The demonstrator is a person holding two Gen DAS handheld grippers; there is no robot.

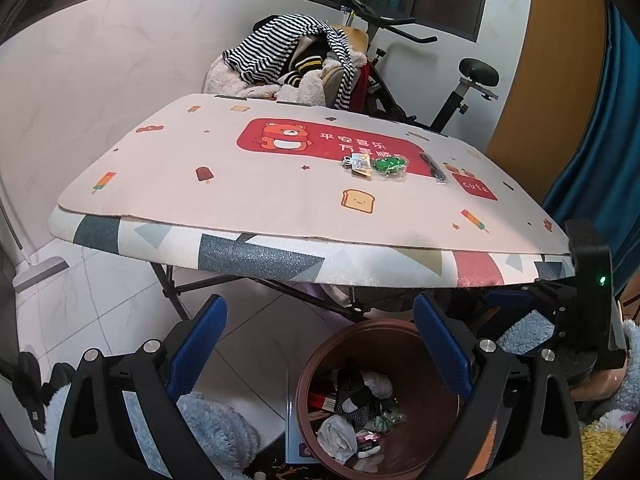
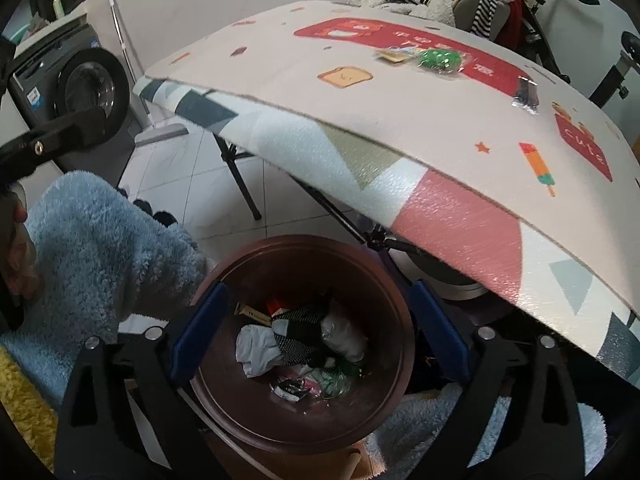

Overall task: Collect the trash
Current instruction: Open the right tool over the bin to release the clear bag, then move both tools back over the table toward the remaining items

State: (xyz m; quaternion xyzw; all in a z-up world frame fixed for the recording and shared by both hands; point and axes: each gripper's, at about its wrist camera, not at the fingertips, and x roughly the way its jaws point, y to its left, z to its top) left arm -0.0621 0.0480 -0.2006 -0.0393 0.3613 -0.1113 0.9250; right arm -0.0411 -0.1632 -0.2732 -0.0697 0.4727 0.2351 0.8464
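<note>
Right wrist view | right gripper (image 2: 320,332) spread wide, empty, over brown bin (image 2: 224,400) | left gripper (image 1: 320,344) spread too | green wrapper (image 1: 387,166) far on table (image 1: 280,240) (wrappers beside it)

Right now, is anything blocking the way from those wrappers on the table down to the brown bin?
Nothing visible does. The green wrapper, yellow wrapper and black wrapper lie loose on the table mat. The brown bin stands open below the table's near edge, under both open grippers.
</note>
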